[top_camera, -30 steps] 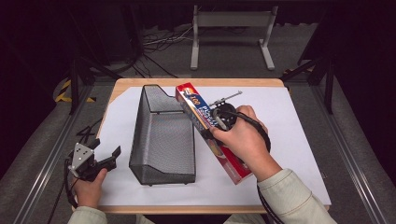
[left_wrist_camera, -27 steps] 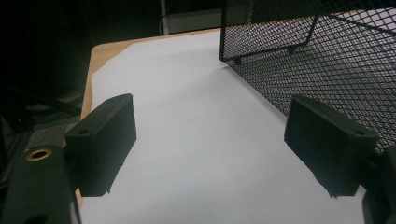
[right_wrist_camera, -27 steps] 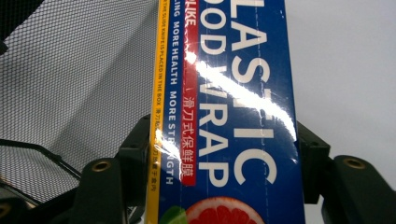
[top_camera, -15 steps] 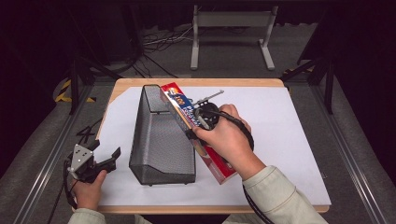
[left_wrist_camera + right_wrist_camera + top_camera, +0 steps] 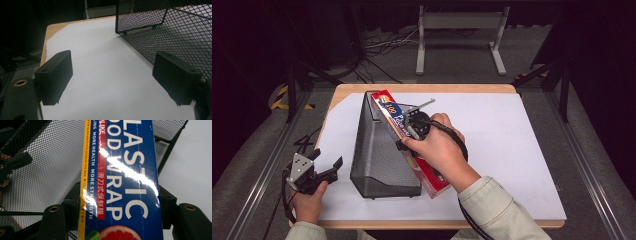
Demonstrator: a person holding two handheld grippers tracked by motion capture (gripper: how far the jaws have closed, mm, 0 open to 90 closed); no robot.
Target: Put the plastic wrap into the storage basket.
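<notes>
Presently, we list: desk (image 5: 512,150), papered white. Mesh basket (image 5: 379,150), black, lying on its side left of centre. Plastic wrap box (image 5: 432,177), long, held against the basket's right wall by our right tool (image 5: 409,132), jaws clamped across its width. Left tool (image 5: 319,167), jaws wide and empty, near the desk's left edge. We judge it best to keep the box parallel to the mesh wall.

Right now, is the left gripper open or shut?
Open. In the left gripper view its two black jaws stand wide apart over bare white paper, gripping nothing; the left gripper rests beside the mesh basket.
</notes>
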